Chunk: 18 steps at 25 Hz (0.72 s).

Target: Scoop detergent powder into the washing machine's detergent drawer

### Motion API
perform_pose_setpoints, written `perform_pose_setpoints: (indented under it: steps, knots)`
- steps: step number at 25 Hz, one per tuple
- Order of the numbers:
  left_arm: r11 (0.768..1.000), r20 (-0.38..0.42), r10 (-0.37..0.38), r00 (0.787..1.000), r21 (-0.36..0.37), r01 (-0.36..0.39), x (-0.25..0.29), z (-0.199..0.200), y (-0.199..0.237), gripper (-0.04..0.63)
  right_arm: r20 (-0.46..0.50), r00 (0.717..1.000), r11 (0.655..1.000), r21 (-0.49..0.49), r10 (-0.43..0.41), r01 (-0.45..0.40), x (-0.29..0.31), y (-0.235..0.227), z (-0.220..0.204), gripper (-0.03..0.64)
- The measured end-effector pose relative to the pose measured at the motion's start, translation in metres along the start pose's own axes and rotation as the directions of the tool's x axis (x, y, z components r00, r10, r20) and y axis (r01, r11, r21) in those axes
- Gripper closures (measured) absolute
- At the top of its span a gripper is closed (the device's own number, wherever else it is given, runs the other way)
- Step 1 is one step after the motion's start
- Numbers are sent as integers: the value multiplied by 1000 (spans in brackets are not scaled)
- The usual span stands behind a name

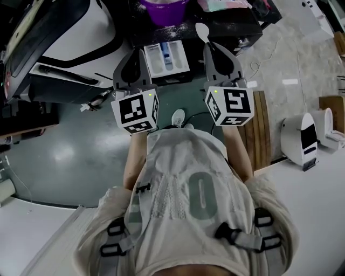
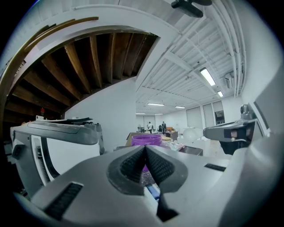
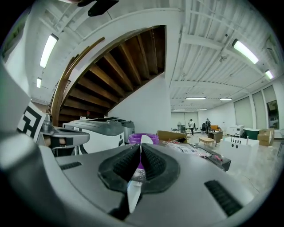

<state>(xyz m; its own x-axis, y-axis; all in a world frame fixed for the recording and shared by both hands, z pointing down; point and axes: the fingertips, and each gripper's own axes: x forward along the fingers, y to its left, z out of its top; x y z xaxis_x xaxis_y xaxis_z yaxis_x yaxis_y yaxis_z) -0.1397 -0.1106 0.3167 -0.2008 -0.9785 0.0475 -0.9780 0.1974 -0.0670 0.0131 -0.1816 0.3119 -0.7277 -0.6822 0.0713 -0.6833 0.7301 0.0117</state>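
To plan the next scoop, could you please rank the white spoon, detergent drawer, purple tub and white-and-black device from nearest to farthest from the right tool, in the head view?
1. white plastic spoon: clamped in the right tool.
2. white detergent drawer: just left.
3. round purple tub: ahead, at the top edge.
4. white-and-black device: far right.

Pale shirt (image 1: 186,161) with grey "0"; grey harness straps (image 1: 249,241); black buckles (image 1: 228,233)

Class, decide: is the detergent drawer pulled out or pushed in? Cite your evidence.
Pulled out: the detergent drawer juts forward in the head view, its compartments exposed from above.
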Motion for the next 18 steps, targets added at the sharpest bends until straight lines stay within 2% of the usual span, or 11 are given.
perform_pose_setpoints:
  steps: [18]
  knots:
    - [1000, 17, 5, 1000, 12, -5, -9, 6, -11, 575, 3, 1000, 1000, 1, 9, -9, -13, 0, -7, 604]
